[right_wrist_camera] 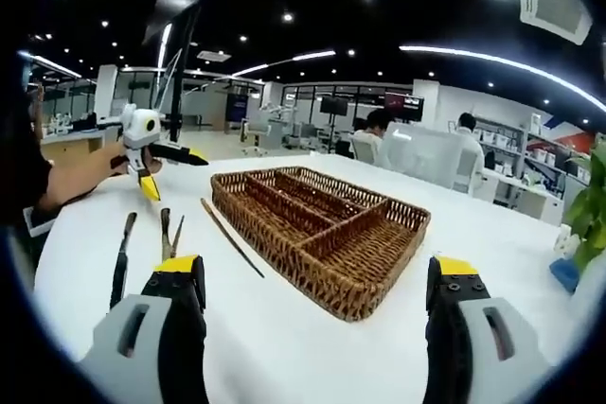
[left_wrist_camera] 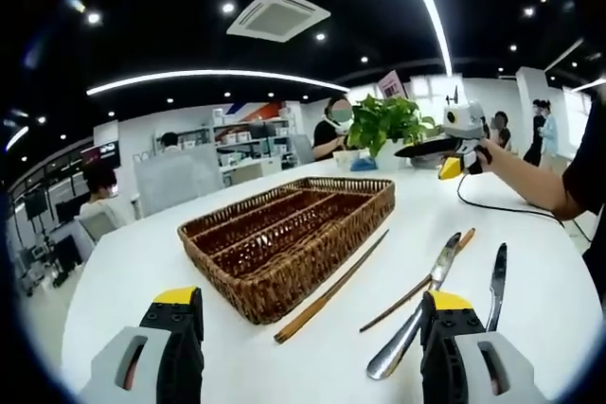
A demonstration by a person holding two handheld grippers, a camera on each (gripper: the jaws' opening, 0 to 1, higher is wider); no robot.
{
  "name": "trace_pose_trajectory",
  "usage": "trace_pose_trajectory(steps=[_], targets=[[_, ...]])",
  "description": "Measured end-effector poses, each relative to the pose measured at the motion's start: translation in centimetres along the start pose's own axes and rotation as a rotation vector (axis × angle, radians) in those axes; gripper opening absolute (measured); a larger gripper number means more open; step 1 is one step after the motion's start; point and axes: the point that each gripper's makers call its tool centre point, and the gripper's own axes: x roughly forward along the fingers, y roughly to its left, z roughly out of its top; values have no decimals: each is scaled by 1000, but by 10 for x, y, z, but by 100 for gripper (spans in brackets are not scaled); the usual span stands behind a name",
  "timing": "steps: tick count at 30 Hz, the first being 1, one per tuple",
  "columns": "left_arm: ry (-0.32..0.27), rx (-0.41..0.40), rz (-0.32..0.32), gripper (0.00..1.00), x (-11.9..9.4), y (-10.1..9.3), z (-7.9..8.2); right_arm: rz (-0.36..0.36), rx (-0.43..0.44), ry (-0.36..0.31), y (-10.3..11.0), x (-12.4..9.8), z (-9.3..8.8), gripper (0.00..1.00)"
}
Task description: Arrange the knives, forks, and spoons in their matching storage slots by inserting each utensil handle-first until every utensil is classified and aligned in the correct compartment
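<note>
A brown wicker cutlery basket (left_wrist_camera: 322,257) (right_wrist_camera: 284,253) with several long slots lies empty on the white table. To its right in the left gripper view lie two wooden chopsticks (left_wrist_camera: 331,286) (left_wrist_camera: 417,283), a shiny metal utensil (left_wrist_camera: 417,314) and a dark-handled knife (left_wrist_camera: 497,276). In the right gripper view the same knife (right_wrist_camera: 121,257), metal utensil (right_wrist_camera: 166,229) and a chopstick (right_wrist_camera: 232,238) lie left of the basket. My left gripper (left_wrist_camera: 308,328) (right_wrist_camera: 142,153) is open and holds nothing. My right gripper (right_wrist_camera: 312,314) (left_wrist_camera: 454,144) is open too, raised in a hand beyond the basket.
A potted green plant (left_wrist_camera: 383,125) stands at the table's far side, with a blue object (right_wrist_camera: 565,273) near it. A black cable (left_wrist_camera: 502,207) trails over the table (left_wrist_camera: 142,253). People sit at desks around the room.
</note>
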Motion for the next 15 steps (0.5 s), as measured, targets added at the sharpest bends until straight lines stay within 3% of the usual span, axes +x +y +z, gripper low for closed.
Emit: trace_pose_trajectory(steps=[6,13,15], targets=[[-13,4,-4,100,-3,0,2,17,-23,16,5,1,-5,100],[9,41,-103,100,-7,-19,-4,32,-32,-15,10,-2,3,100],[41,58,-121,93,-5,-25,-11,46,-28,-24,14,-1,5,100]])
